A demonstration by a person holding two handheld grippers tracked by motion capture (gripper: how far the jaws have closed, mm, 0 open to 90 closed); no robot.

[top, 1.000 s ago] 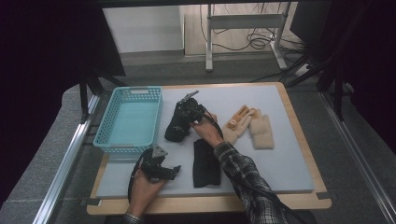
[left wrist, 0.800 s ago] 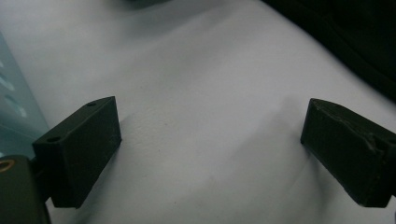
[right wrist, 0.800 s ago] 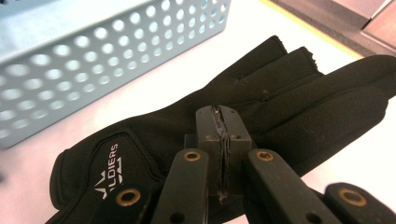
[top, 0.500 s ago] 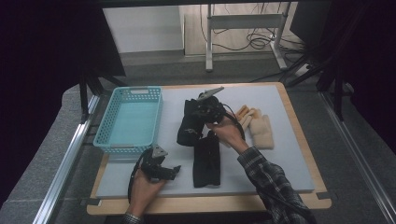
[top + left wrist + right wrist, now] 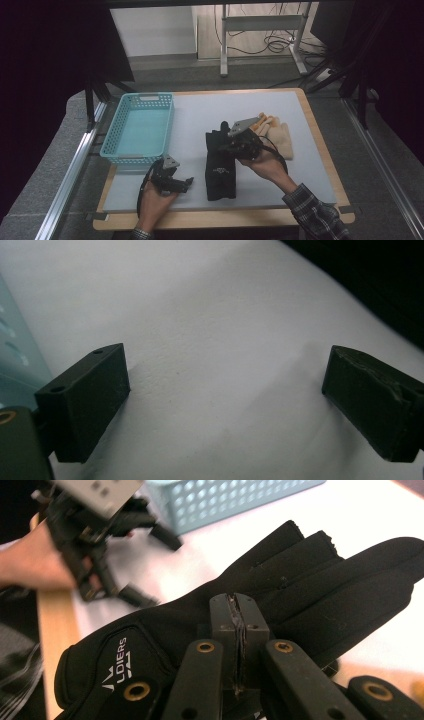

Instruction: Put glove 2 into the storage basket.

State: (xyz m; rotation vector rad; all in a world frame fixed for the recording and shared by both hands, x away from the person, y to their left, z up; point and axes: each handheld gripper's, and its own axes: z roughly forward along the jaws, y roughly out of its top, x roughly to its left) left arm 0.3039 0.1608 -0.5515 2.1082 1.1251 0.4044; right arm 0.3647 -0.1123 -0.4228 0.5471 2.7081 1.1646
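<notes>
Risk: we judge our right gripper (image 5: 235,136), jaws pressed together with nothing between them, could drag the black glove (image 5: 221,167) askew if it dips.
Left gripper (image 5: 172,181): jaws wide apart, empty, over the white mat (image 5: 195,112).
Black glove: flat on the mat, between both grippers; soft matte fabric, printed cuff logo.
Tan gloves (image 5: 280,137): beside it, pale, limp.
Basket (image 5: 140,129): turquoise perforated plastic, rectangular.
</notes>
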